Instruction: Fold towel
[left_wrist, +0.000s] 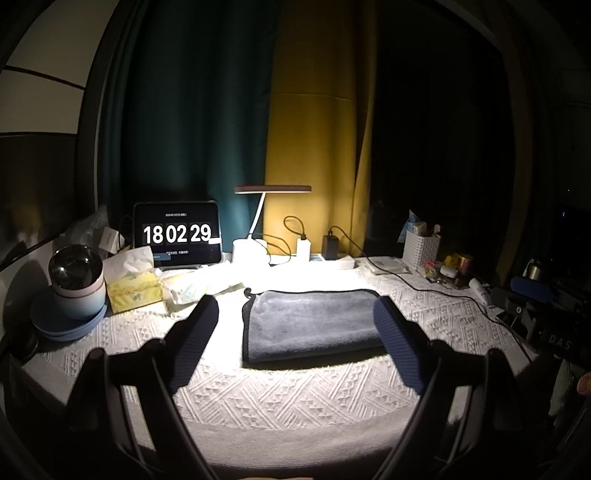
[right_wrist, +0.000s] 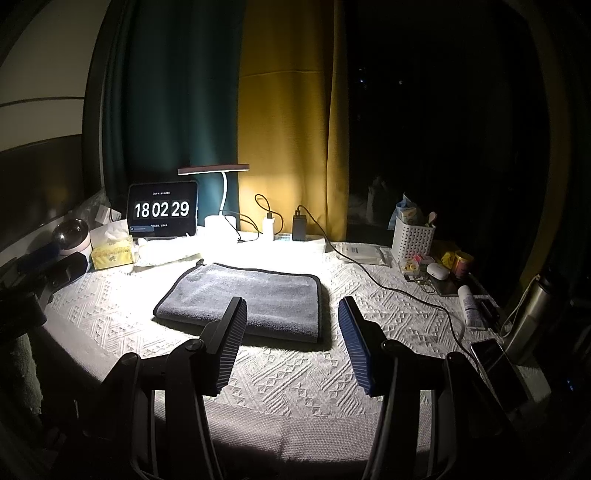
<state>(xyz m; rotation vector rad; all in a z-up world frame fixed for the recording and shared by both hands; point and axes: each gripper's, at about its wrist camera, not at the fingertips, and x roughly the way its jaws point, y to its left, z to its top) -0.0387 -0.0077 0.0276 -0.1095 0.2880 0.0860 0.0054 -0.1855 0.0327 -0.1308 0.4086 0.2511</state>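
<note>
One grey towel (left_wrist: 312, 325) lies folded into a flat rectangle with dark piping at the middle of the desk (left_wrist: 280, 398), on its white patterned cloth. I hold my left gripper (left_wrist: 295, 306) above the near edge with its fingers (left_wrist: 194, 343) wide apart, one to either side of the towel and gripping nothing. My right gripper (right_wrist: 293, 308) hangs over the towel's near right corner, fingers (right_wrist: 356, 347) also spread and empty. Behind the towel a lit desk lamp (left_wrist: 271, 190) glares onto the cloth, beside a tablet (left_wrist: 177, 234) reading 18 02 29. A yellow tissue box (left_wrist: 135, 290) sits at far left, a white basket (right_wrist: 413, 236) at far right. A dark cable (right_wrist: 388, 286) trails across the cloth, right of the towel.
</note>
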